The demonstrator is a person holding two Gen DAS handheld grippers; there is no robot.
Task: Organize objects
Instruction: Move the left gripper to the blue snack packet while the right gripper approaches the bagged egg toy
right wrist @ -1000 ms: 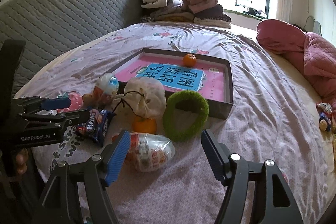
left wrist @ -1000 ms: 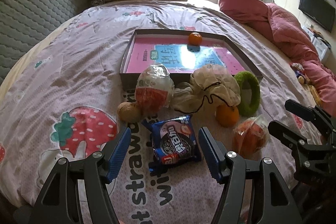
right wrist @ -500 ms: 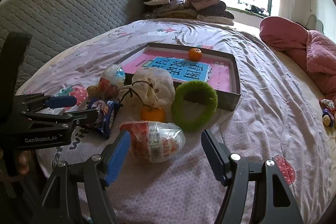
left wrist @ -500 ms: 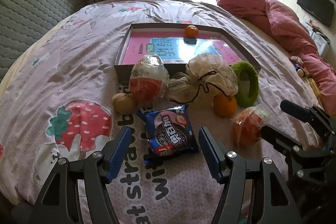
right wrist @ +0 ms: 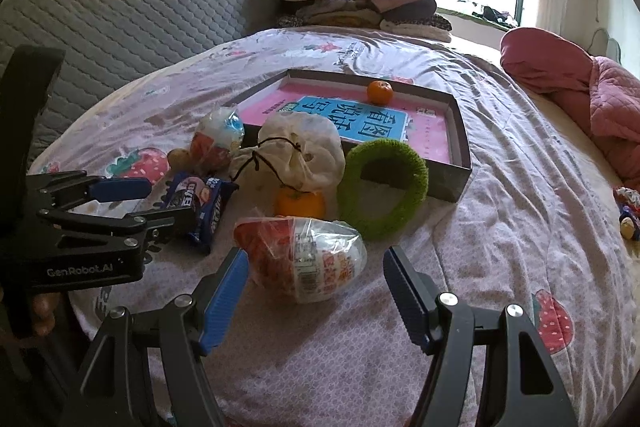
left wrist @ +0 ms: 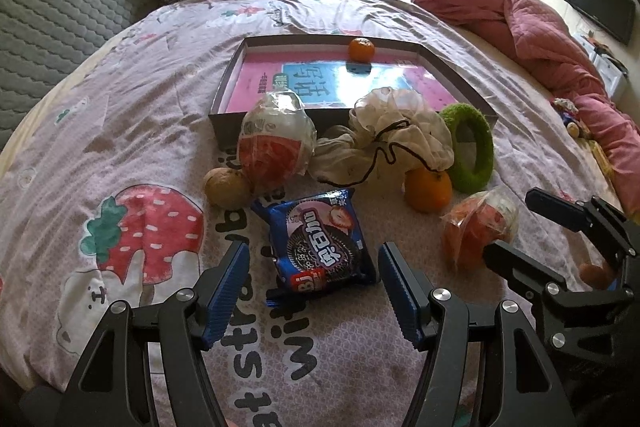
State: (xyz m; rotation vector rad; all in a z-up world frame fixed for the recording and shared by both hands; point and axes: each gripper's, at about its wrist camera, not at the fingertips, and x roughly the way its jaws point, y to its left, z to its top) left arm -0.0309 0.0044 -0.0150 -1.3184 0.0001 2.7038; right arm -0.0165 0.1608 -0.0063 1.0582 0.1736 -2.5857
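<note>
Bed (left wrist: pixel 152 75): items loose on a strawberry-print sheet.

Left hand-held gripper (left wrist: pixel 314 289): released, jaws wide, either side of the cookie pack's (left wrist: pixel 320 247) near end, pads clear of it.

Right hand-held gripper (right wrist: pixel 316 291): released, jaws wide, wrapped snack (right wrist: pixel 304 255) just ahead between the tips, not gripped.

Box (left wrist: pixel 224 95) at 12 o'clock of the pack, holding one tangerine (left wrist: pixel 361 49).

Pouch (left wrist: pixel 400 131), green ring (left wrist: pixel 472 147), orange (left wrist: pixel 428 189) at 1 o'clock, before the box.
</note>
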